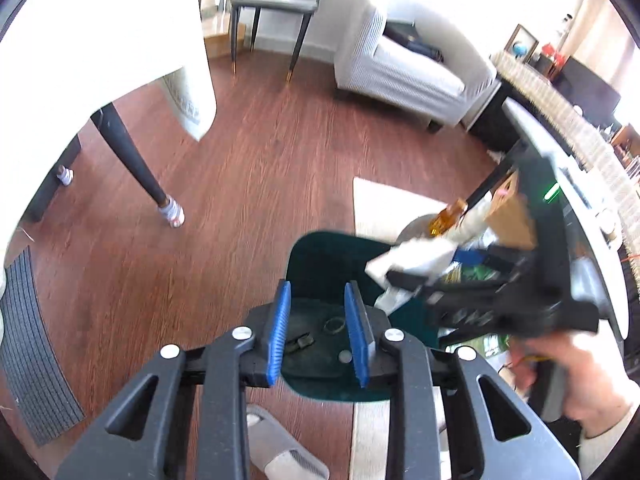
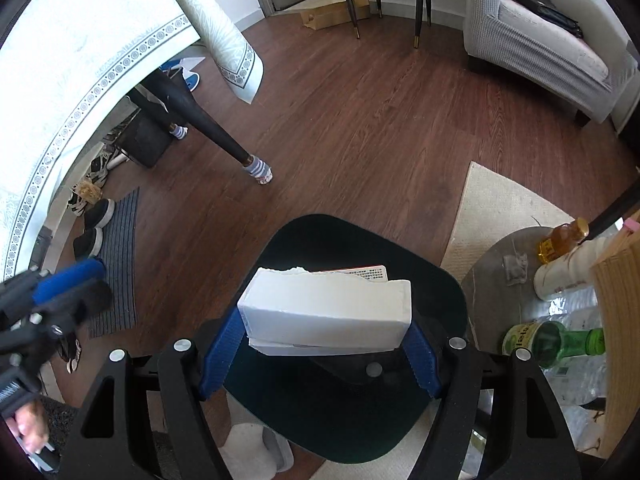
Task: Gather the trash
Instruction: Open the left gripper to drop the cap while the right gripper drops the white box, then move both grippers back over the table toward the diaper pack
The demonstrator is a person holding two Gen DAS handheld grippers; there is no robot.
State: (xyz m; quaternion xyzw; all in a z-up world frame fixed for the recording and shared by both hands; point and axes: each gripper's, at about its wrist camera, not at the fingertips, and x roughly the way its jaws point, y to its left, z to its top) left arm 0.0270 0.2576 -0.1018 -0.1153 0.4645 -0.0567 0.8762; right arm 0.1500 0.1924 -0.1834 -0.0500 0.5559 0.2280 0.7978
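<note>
- Over the dark green bin [image 2: 348,408], your right gripper [image 2: 320,344] holds two white foam blocks [image 2: 326,308] stacked flat, its blue pads [image 2: 218,354] spread wide and pressing on the blocks' short ends.
- The foam looks very light and stiff but crumbly: the upper block's far edge is ragged, so you likely lose bits if you squeeze harder.
- A red-and-white printed piece [image 2: 370,272] shows just behind the blocks; you cannot tell whether it rides with them or lies in the bin.
- The end grip is a fair choice for a light load, though the lower block sits offset and could slide out if you tilt, so keep the stack level.
- Your left gripper [image 1: 318,328] is empty and nearly closed, a narrow gap between its pads, with nothing between them; it points down at the bin floor.
- On that floor lie a small ring [image 1: 334,326] and a dark scrap [image 1: 300,342].
- Beside the bin, a low round table [image 2: 496,276] carries more candidates: a green glass bottle [image 2: 548,342] lying on its side, an amber bottle [image 2: 560,240] and a white cup [image 2: 568,274].
- Judge the glass heavy, smooth and breakable; take it around the body, not the neck.
- Crinkled clear plastic [image 2: 576,364] near the bottle is soft and will collapse under the pads.
</note>
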